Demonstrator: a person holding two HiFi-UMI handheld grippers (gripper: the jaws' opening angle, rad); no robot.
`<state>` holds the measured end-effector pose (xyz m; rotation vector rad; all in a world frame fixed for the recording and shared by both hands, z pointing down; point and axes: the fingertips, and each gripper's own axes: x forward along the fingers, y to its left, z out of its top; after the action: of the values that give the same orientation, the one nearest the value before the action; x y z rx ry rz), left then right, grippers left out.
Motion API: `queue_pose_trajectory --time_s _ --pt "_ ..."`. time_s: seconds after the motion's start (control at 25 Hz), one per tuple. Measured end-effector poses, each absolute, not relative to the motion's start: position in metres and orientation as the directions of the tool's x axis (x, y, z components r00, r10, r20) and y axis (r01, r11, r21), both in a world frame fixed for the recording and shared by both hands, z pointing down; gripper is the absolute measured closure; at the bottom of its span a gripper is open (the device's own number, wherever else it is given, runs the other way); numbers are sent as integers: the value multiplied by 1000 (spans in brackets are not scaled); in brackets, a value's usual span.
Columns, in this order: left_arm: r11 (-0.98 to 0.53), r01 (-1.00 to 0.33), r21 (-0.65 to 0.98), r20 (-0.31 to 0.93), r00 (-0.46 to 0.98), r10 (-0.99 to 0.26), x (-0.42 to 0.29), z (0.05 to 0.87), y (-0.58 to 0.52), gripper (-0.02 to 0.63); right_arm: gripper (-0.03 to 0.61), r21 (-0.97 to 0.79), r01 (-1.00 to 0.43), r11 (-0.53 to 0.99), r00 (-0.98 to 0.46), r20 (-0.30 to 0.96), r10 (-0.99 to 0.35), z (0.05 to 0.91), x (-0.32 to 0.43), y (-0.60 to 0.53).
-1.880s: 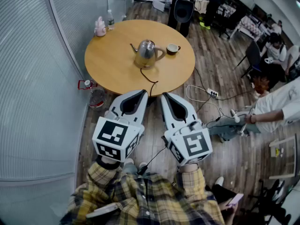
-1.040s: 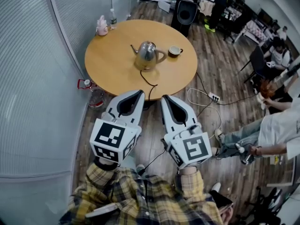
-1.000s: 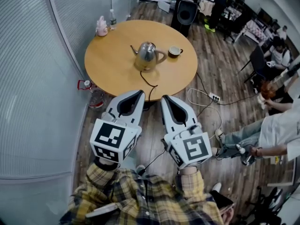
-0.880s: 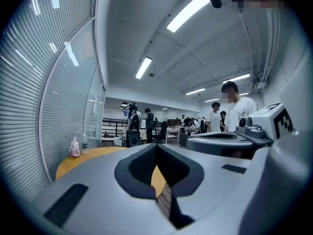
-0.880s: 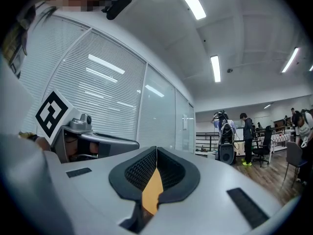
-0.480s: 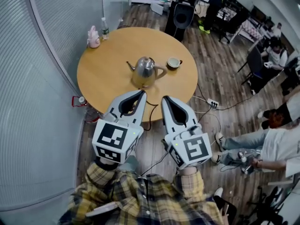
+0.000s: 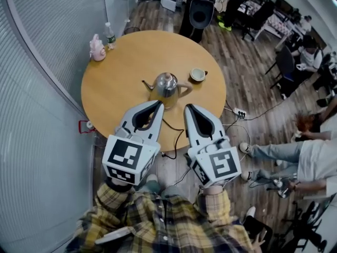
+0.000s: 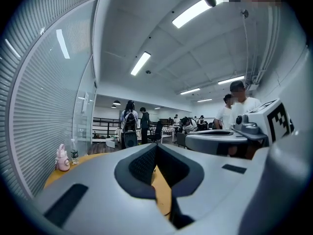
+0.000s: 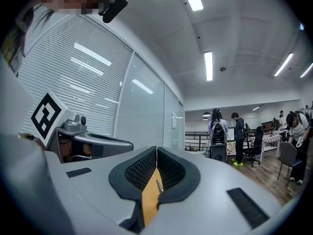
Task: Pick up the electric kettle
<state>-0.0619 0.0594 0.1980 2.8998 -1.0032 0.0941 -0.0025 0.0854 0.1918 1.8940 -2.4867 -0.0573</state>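
Note:
The steel electric kettle (image 7: pixel 166 85) stands near the middle of the round wooden table (image 7: pixel 116 83), spout to the left, handle to the right. My left gripper (image 7: pixel 158 103) and right gripper (image 7: pixel 187 107) are held side by side over the table's near edge, their tips just short of the kettle. Both are shut with nothing between the pads. In the left gripper view (image 8: pixel 156 145) and the right gripper view (image 9: pixel 156 149) only a strip of tabletop shows below the closed tips; the kettle is hidden there.
A cup (image 7: pixel 198 75) sits right of the kettle. A pink item (image 7: pixel 97 47) and a bottle (image 7: pixel 109 34) stand at the table's far left. The kettle's black cord (image 7: pixel 178 136) drops off the near edge. A power strip (image 7: pixel 238 113) and seated people (image 7: pixel 310 159) are on the right.
The table and kettle have drawn nearer in the head view. Both grippers, earlier over the floor short of the table, now reach over its near edge. Their jaws stay shut.

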Motion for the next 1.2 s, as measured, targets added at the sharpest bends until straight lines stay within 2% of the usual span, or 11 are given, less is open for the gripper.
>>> queue_pose_trajectory --time_s 0.6,1.2 --pt "-789 -611 68 103 791 -604 -28 213 -12 612 546 13 -973 231 -230 27 -973 210 39 15" --pt "-628 -773 86 122 634 -764 18 217 -110 612 546 24 -904 427 -425 52 -904 212 90 -92"
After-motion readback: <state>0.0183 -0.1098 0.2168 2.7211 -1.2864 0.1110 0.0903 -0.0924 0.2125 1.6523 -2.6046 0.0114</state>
